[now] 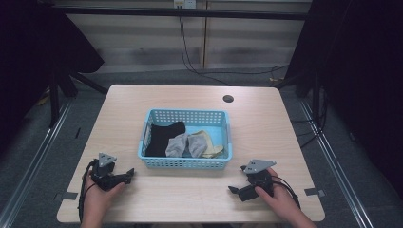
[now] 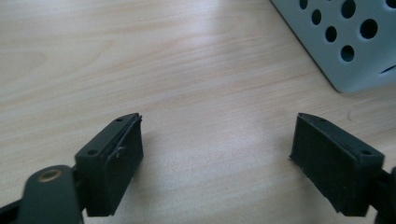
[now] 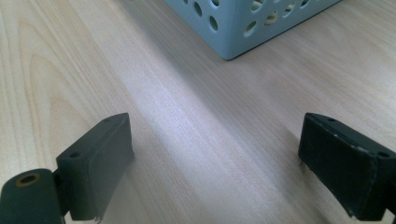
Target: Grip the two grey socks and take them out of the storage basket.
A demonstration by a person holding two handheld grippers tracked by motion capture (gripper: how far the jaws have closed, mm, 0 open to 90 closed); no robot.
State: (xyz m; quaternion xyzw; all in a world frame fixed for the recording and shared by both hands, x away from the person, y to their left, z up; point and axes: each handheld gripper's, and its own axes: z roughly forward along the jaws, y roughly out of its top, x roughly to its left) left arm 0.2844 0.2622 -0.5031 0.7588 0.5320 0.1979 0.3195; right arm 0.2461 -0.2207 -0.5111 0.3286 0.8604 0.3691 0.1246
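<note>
Under my left gripper [image 2: 217,154] and right gripper [image 3: 215,163] lies the table [image 1: 266,128], pale wood-grain laminate, smooth with a soft sheen. My jaws look like matt black plastic, edges slightly scuffed. Ahead sits a basket [image 1: 185,162] of smooth perforated blue plastic holding soft cloth socks [image 1: 183,142].

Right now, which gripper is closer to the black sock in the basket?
Left. The left gripper rests by the basket's near-left corner, just below the black sock. The right gripper sits past the opposite near corner, farther off.
</note>
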